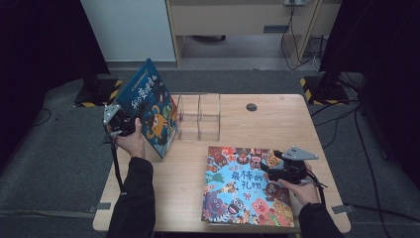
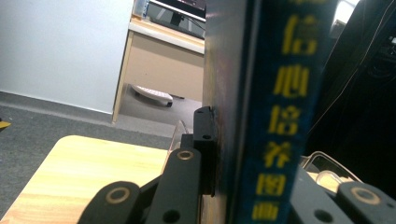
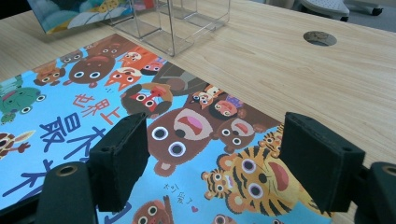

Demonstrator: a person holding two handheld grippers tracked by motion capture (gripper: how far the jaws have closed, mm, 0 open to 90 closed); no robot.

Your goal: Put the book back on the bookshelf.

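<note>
In the high view, the left hand-held gripper [image 1: 130, 124] sits at the left of the frame, clamped on a blue book [image 1: 148, 106] that it holds upright and tilted above the left part of the surface [image 1: 277, 114]. The book's lower corner is just over the wood, beside a clear rack [image 1: 199, 116] standing at upper centre of the surface. In the left gripper view the blue spine [image 2: 285, 112] with yellow characters runs top to bottom through the middle of the frame, and the black pads [image 2: 205, 140] press flat against the cover on either side, so the jaws are tight on the book.

The right hand-held gripper [image 1: 270, 168] is at the lower right of the high view, hovering low over the right part of a second book [image 1: 245, 186], which lies flat, cover up, on the lower centre of the surface. Its cover shows cartoon animals on light blue. In the right gripper view [image 3: 210, 158] the two pads stand wide apart at the bottom of the frame with nothing between them; the bear and tiger drawings of the flat book [image 3: 93, 116] show through the gap. I cannot tell whether the pads touch the cover.

The rack [image 3: 173, 23] appears again at the top of that view, just beyond the flat book's far edge, and a round cable hole [image 3: 319, 38] lies in the wood at upper right.
</note>
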